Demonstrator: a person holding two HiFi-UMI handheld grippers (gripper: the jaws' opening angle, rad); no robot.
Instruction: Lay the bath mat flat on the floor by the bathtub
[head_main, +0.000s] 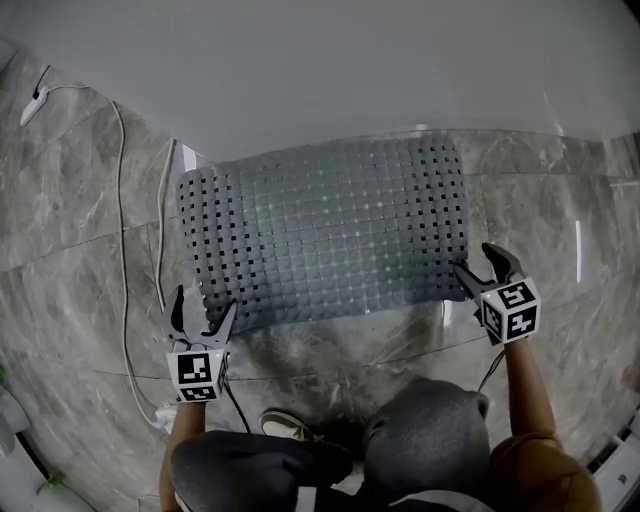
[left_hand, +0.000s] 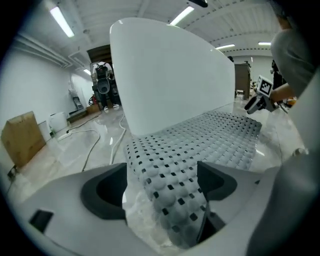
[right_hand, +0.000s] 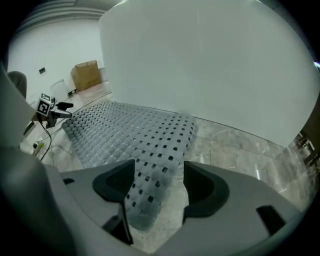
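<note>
The grey bath mat (head_main: 325, 235), dotted with square holes, lies spread on the marble floor against the white bathtub (head_main: 350, 60). My left gripper (head_main: 205, 305) sits at the mat's near left corner and my right gripper (head_main: 475, 262) at its near right corner. In the left gripper view the mat (left_hand: 200, 145) runs away from the open left gripper (left_hand: 160, 185), its corner lying loose between the jaws. The right gripper view shows the same: the mat (right_hand: 130, 130) has its corner resting between the spread jaws of the right gripper (right_hand: 160, 187), unpinched.
A white cable (head_main: 125, 300) runs along the floor left of the mat to a plug block (head_main: 160, 415). A shoe (head_main: 285, 425) and the person's knees are just behind the grippers. A cardboard box (left_hand: 20, 137) stands far off.
</note>
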